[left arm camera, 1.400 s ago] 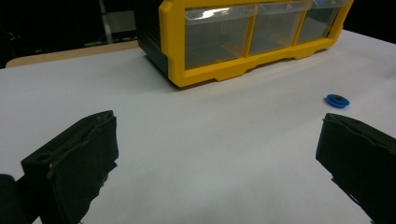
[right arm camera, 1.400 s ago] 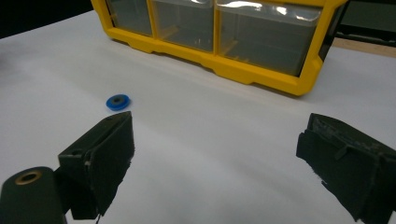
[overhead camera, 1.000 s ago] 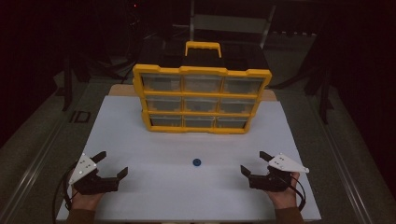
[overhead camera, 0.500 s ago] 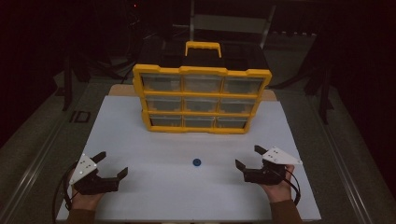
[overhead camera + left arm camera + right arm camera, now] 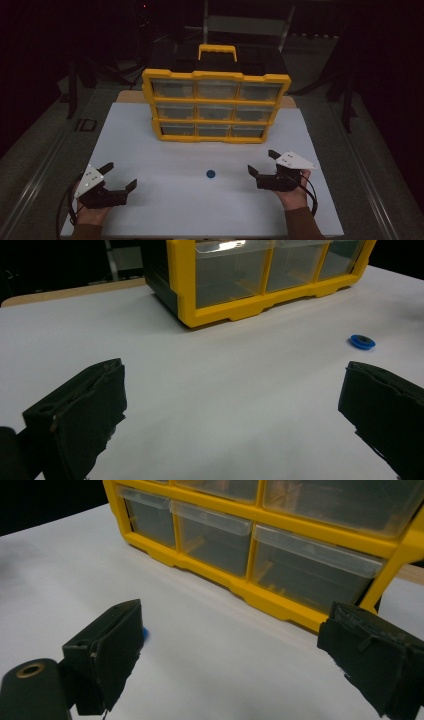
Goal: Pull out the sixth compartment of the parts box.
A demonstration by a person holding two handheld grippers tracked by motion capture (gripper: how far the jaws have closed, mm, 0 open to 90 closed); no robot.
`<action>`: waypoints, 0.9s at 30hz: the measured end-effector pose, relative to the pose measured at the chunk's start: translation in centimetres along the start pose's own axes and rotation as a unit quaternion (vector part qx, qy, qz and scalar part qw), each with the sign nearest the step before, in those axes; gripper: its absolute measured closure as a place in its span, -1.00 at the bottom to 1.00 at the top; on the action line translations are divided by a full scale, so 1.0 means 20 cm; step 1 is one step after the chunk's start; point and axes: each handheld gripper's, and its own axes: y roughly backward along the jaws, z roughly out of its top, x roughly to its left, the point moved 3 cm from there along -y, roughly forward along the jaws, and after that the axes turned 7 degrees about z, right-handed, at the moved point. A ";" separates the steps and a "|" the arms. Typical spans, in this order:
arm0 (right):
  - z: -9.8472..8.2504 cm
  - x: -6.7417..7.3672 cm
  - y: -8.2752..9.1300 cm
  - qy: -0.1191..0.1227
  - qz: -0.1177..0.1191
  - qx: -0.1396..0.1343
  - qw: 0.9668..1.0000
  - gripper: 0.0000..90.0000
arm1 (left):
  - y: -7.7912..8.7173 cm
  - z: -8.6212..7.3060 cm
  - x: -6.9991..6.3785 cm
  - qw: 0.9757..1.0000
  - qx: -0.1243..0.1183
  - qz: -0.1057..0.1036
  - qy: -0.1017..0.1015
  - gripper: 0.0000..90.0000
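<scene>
Table: white sheet (image 5: pixel 165 150) fills the middle of the high view, a tan board edge showing behind it at the upper left and upper right of the sheet.
Blue disc: small round piece (image 5: pixel 211 174) lies flat on the white sheet, low centre of the high view, roughly midway between the two grippers and touching neither; in the left gripper view it sits at right of centre (image 5: pixel 362 342), above the right-hand jaw; in the right gripper view only a blue sliver (image 5: pixel 144 634) peeks out beside the left-hand jaw.
Drawer cabinet: yellow frame (image 5: pixel 216 106) with three rows of three clear drawers stands upright at the far centre of the sheet, handle on top, well apart from the disc.
Left gripper: lower left of the high view (image 5: pixel 120 177), held in a hand, jaws spread wide with nothing between them.
Right gripper: lower right of the high view (image 5: pixel 263 163), jaws wide apart, nothing held, pointing toward the disc's side.
</scene>
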 end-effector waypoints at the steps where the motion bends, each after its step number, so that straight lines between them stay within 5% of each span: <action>1: 0.01 0.00 0.00 0.001 0.001 0.000 1.000 -0.80 | 0.00 0.00 0.00 1.000 0.000 0.000 0.000 -1.00; 27: 0.17 -0.03 -0.06 0.009 -0.012 -0.001 1.000 -0.79 | 0.00 0.00 0.00 1.000 -0.002 0.003 0.001 -1.00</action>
